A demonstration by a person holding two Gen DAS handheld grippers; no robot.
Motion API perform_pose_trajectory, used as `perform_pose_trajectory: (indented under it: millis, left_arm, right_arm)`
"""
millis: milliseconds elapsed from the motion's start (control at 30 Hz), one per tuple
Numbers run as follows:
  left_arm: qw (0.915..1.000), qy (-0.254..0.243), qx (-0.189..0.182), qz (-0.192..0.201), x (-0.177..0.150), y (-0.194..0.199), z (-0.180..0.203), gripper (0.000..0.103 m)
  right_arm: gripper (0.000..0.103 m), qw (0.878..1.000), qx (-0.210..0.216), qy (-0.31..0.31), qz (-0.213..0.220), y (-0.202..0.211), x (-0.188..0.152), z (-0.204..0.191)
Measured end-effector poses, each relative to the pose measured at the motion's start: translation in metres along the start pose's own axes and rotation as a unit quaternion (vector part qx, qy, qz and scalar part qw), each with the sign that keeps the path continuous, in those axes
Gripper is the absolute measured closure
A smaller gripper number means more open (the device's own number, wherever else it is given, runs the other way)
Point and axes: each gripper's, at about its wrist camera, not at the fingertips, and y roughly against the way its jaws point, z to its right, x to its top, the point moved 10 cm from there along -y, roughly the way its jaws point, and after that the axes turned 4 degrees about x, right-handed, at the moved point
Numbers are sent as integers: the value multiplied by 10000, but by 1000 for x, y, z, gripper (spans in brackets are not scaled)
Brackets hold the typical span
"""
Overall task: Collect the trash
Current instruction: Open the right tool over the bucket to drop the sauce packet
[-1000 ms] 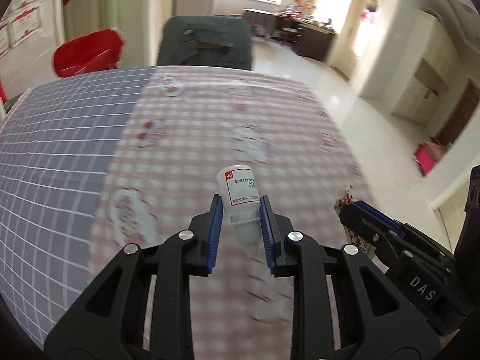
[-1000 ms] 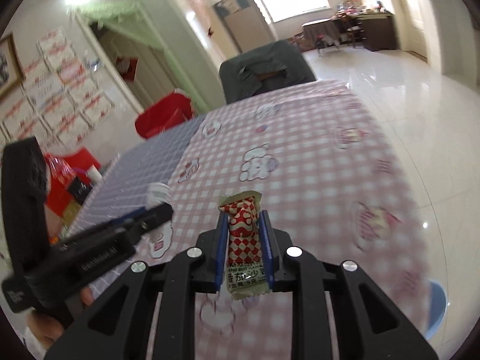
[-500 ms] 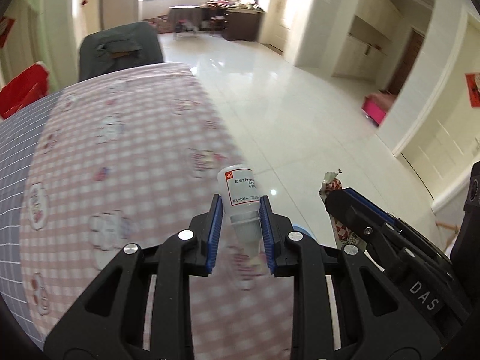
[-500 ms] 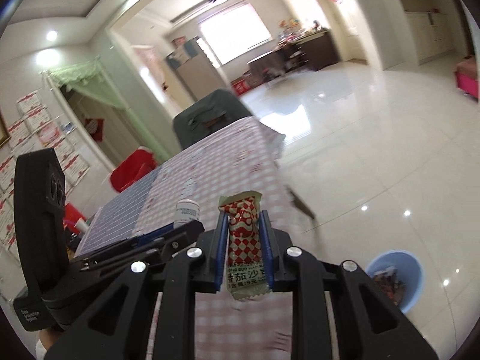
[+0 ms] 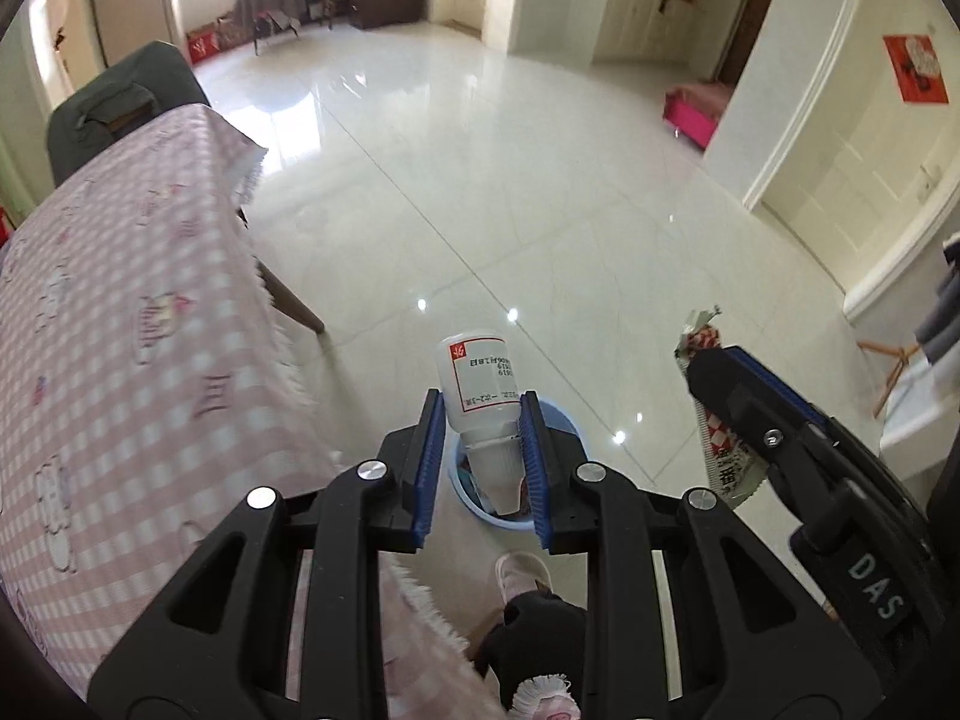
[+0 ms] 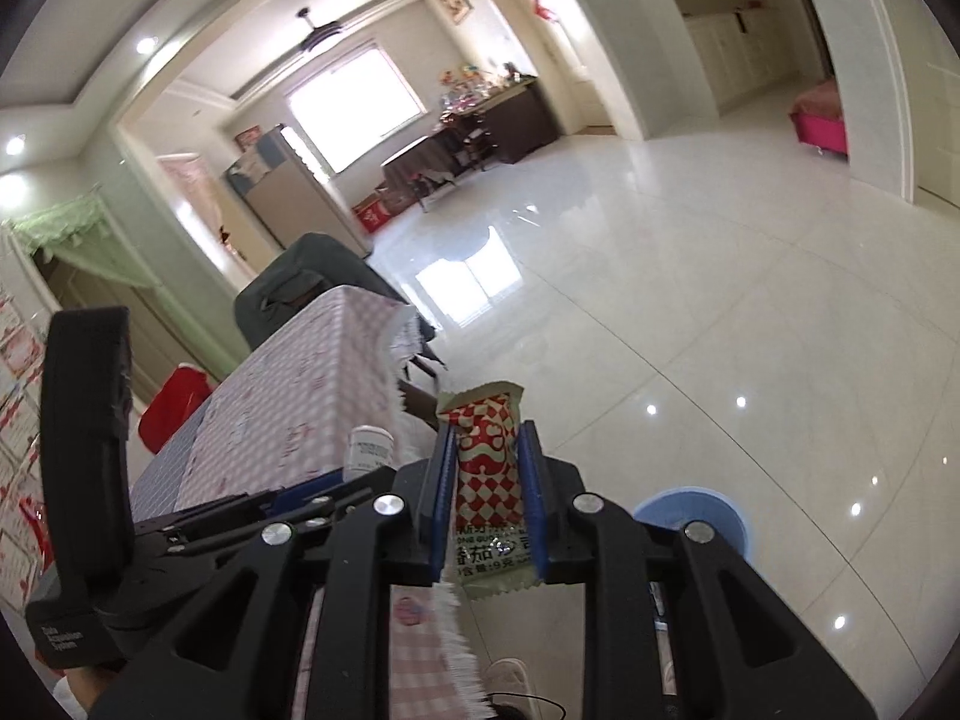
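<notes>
In the left wrist view the left gripper (image 5: 482,450) is clamped on a small white plastic bottle with a red-edged label (image 5: 480,387), its blue pads pressing the bottle's narrow neck, and it hangs directly above the round pale-blue plastic bin (image 5: 573,427) standing on the glossy cream tile floor (image 5: 540,180). The bin shows between and just beyond the jaws, with some trash already inside. To the left of the bin runs the fringed edge of the pink checked tablecloth (image 5: 120,330); near the bin, on the viewer's side, a pink slipper (image 5: 522,576) of the person is visible. To the right of the bin the right gripper (image 5: 705,360) pinches a red-and-white checked snack sachet (image 5: 723,456). In the right wrist view that sachet (image 6: 485,468) stands upright between the right gripper's (image 6: 485,492) closed pads, gripped at its middle, and the blue bin (image 6: 699,510) lies low and to the right of it, clearly off the gripper's line. The step in hand looks like the carry to the bin. Next, the left jaws need only part to drop the bottle, while the right hand should probably shift over the bin's mouth before letting go, or the light sachet may flutter onto the floor.
</notes>
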Motion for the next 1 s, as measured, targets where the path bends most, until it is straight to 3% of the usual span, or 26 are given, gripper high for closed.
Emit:
perform_pose_trajectory:
  millis: [400, 767, 1000]
  left_arm:
    - [9988, -329, -6, -363, 7, -50, 45, 78]
    - [9974, -335, -57, -638, 11, -81, 47, 78]
    - [9965, -278, -24, -792, 10, -95, 44, 77]
  right_arm:
    - [82, 9993, -247, -287, -68, -14, 3, 55]
    - [82, 9981, -425, -436, -115, -35, 7, 79]
    - [76, 9967, -590, -536, -145, -50, 10, 93]
